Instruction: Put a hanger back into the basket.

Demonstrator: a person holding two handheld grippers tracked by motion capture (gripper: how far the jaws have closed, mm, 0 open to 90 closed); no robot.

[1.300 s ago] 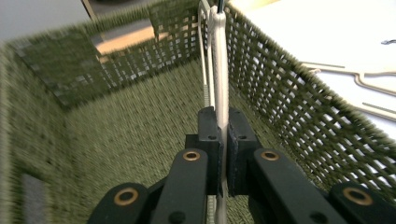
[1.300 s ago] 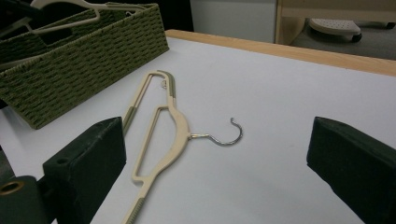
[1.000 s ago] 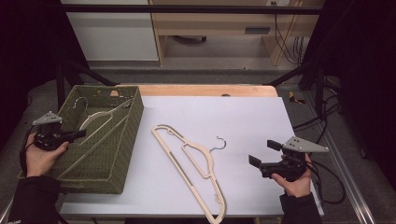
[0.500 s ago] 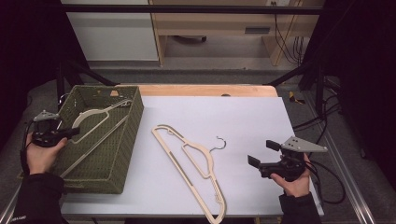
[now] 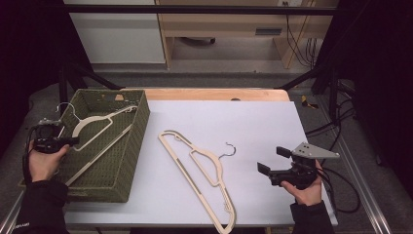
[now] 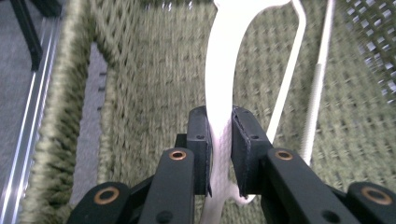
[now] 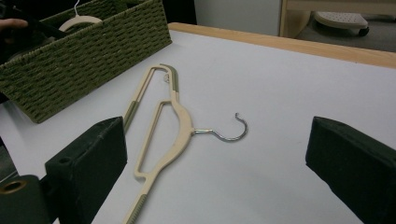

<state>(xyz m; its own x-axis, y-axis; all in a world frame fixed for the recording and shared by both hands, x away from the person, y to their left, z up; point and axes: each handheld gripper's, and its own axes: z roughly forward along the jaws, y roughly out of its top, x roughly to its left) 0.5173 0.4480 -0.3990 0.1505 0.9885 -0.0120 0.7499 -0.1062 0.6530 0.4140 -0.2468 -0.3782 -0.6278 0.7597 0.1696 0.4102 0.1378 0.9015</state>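
Left gripper (image 6: 219, 154) nearly closed; right gripper (image 7: 219, 168) wide.

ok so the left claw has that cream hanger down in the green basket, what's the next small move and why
Probably open the left claw fully and draw it back. Its jaws have just been opening, yet the cream hanger sits between the pads, already lying inside the green basket. The second hanger waits on the table in front of the open right claw.
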